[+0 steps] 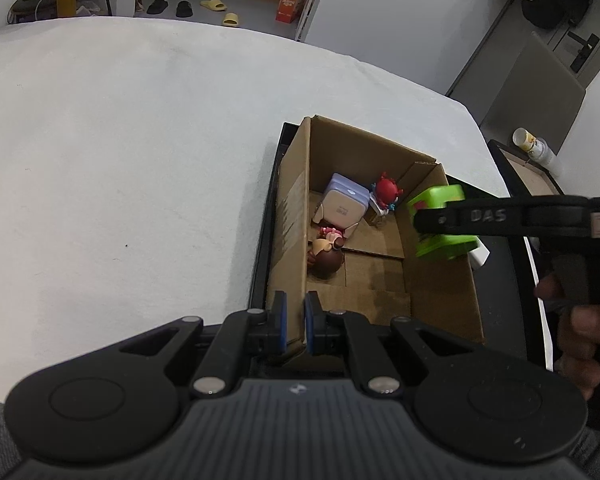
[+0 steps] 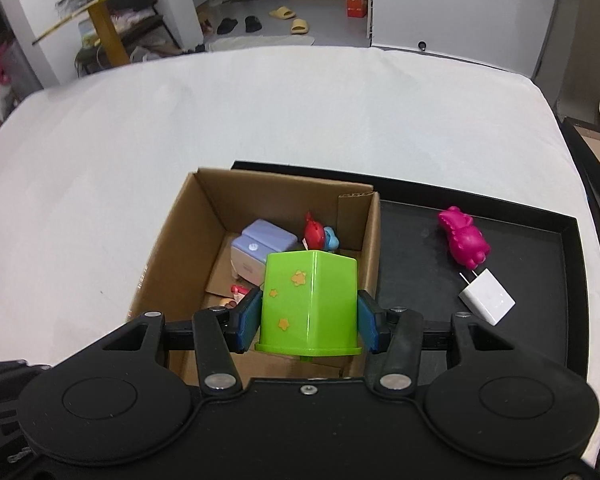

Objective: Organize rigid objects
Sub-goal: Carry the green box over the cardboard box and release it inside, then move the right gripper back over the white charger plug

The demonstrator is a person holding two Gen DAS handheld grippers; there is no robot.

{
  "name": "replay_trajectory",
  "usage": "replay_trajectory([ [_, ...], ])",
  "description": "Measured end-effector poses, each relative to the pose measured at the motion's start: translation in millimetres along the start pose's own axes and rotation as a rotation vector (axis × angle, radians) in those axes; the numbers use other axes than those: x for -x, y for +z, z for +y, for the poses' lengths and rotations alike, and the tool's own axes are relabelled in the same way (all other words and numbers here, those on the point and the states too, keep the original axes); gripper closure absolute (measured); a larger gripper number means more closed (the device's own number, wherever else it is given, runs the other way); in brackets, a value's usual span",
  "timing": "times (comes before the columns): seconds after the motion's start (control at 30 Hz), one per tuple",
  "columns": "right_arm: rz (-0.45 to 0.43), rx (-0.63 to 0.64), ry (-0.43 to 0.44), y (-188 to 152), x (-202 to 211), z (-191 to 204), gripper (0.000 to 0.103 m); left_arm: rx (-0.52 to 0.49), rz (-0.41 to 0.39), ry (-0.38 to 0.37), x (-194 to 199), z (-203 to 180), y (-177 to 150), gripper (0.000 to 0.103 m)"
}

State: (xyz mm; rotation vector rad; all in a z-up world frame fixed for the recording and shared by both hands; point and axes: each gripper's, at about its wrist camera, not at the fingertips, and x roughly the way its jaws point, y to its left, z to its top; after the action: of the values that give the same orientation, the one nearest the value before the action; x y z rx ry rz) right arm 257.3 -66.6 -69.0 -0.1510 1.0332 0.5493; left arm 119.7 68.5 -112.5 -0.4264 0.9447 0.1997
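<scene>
Right wrist view: right gripper (image 2: pixel 309 320) clamps green container (image 2: pixel 310 300), upturned, above cardboard box (image 2: pixel 172 240) near-right corner; release straight down. Left gripper (image 1: pixel 296 322) pinches the box's near-left wall.

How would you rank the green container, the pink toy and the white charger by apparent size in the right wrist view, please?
1. Green container, by far the largest, though nearest the camera, which inflates it.
2 and 3. Pink toy and white charger look about alike; I would not rank them.
</scene>
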Motion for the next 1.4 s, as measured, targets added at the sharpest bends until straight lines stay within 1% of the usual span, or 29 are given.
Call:
replay_trajectory([
  [0.2,0.014,0.075,-0.031,0,-14,13,0.057,-0.001,0.003,0.005,-1,0,0,0.095],
  [0.23,0.017,0.083,-0.033,0,-17,15,0.059,-0.001,0.004,0.005,-1,0,0,0.095],
  [0.33,0.029,0.092,-0.039,-1,-23,17,0.061,-0.001,0.004,0.008,-1,-1,0,0.095],
  [0.57,0.014,0.064,-0.014,-3,-14,10,0.060,-0.005,0.003,0.016,-3,-3,0,0.095],
  [0.7,-0.006,0.026,0.023,-4,0,-2,0.060,-0.011,0.004,0.024,-4,-4,0,0.095],
  [0.77,-0.018,0.016,0.030,-5,8,-7,0.058,-0.012,0.005,0.026,-4,-5,0,0.095],
  [0.83,-0.032,0.003,0.040,-5,16,-14,0.054,-0.012,0.005,0.029,-4,-5,-1,0.095],
  [0.9,-0.044,-0.005,0.047,-6,22,-19,0.052,-0.013,0.004,0.032,-4,-6,-1,0.095],
  [1.0,-0.058,-0.008,0.041,-8,29,-27,0.047,-0.016,0.003,0.037,-4,-7,-1,0.095],
  [1.17,-0.066,-0.028,0.035,-15,34,-43,0.042,-0.020,0.002,0.044,-4,-8,-2,0.095],
  [1.4,-0.084,-0.082,0.026,-23,39,-68,0.031,-0.027,0.001,0.056,-4,-10,-2,0.095],
])
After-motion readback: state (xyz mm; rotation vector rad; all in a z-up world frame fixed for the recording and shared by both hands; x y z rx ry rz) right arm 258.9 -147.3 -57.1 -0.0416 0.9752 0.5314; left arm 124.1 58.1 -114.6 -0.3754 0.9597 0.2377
